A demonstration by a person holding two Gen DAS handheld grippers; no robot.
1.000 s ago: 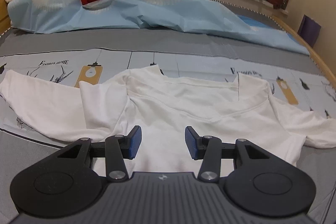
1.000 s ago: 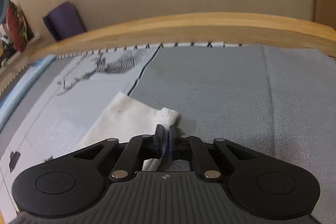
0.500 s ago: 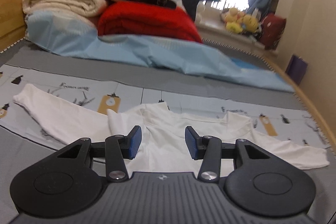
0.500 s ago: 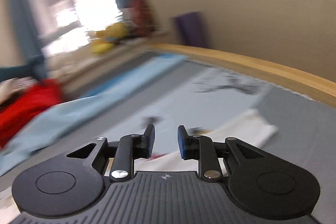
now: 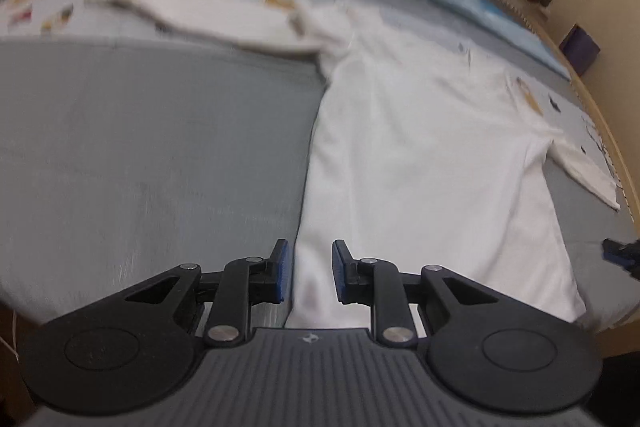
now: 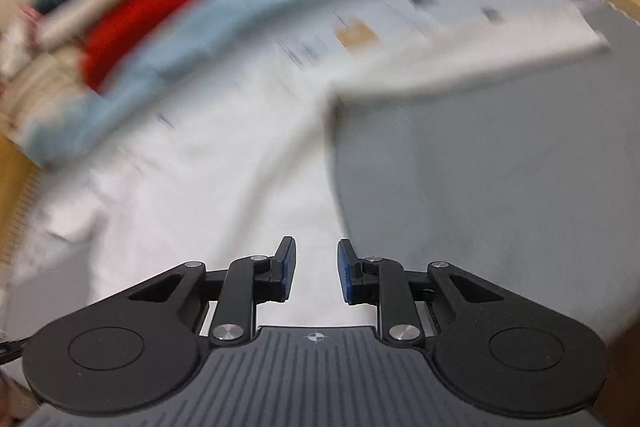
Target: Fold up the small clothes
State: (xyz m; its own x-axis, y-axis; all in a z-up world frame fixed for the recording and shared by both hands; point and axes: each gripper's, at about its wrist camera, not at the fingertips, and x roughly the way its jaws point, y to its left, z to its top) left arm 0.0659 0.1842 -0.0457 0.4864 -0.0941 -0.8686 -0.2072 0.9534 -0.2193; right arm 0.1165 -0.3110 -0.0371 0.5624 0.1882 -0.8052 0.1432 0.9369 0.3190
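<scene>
We saw the left hand-held gripper (image 5: 308, 273) w/ jaws narrowly apart, having just been closing, nothing between them; the white shirt (image 5: 420, 155) lay flat on the bed (image 5: 152, 147) right below and ahead of it, its left edge under the gap. Right hand-held gripper (image 6: 316, 273) also stood narrowly apart after opening, empty, over the shirt's right edge; view blurred. Red blanket (image 6: 136, 23) sat far ahead-left.

Both wrist cameras looked steeply down along their tongs, close over the bed (image 5: 152, 155). The left view faced the shirt's (image 5: 420, 155) left edge, the blurred right view its right edge; both shared the shirt and red bedding (image 6: 136, 23).
</scene>
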